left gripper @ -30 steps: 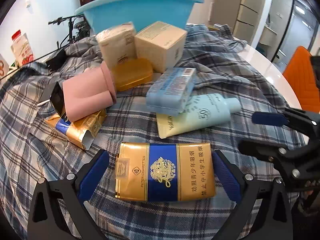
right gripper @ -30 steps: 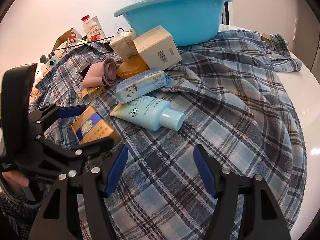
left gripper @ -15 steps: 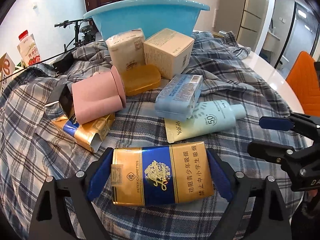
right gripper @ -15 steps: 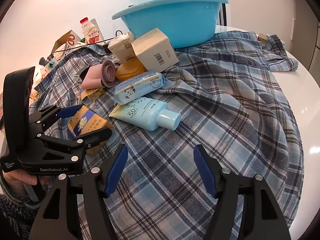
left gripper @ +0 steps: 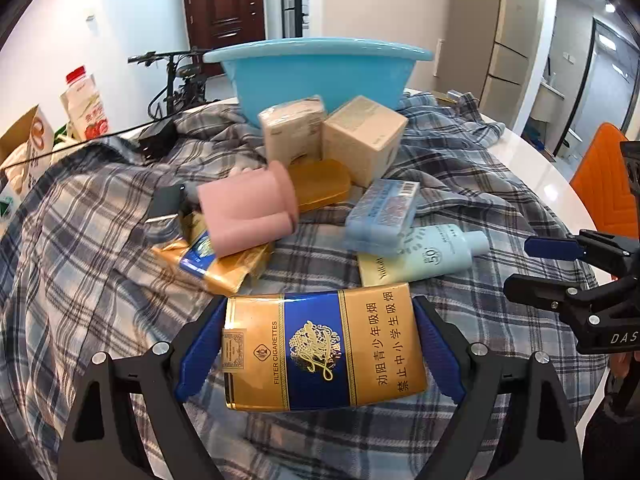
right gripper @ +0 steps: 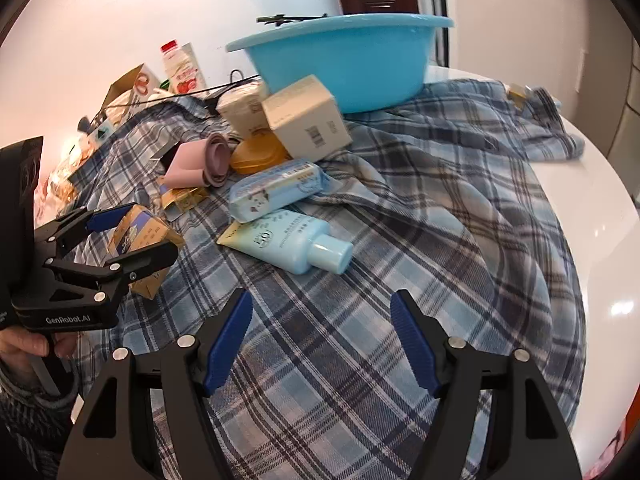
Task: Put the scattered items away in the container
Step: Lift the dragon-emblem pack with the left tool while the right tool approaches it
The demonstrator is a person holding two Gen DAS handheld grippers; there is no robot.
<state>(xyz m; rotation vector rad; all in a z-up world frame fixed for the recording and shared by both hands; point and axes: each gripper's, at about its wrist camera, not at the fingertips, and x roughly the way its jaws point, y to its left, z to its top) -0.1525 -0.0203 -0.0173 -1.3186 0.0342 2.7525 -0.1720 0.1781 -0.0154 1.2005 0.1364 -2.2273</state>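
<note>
My left gripper (left gripper: 316, 320) is shut on a gold and blue cigarette pack (left gripper: 324, 348), held by its short ends and lifted just off the plaid cloth (left gripper: 80, 280). The right wrist view shows the same gripper (right gripper: 124, 232) at the left, with the pack (right gripper: 138, 232) between its pads. My right gripper (right gripper: 322, 308) hovers over bare cloth; its jaws are opening and nothing is between them. The light blue basin (left gripper: 320, 76) stands at the back, behind the pile. A sunscreen tube (right gripper: 284, 244) and a blue wipes pack (right gripper: 276, 192) lie ahead of the right gripper.
The pile holds a pink cup (left gripper: 244, 212), an amber soap box (left gripper: 320, 184), a beige box (left gripper: 364, 136), a wrapped tissue pack (left gripper: 292, 132) and a second gold pack (left gripper: 216, 260). A milk bottle (left gripper: 86, 108) stands far left. The white table edge (right gripper: 600, 240) curves on the right.
The left jaws closed onto the ends of the cigarette pack and raised it off the cloth toward the pile. The right gripper stayed in place and its jaws widened slightly.
</note>
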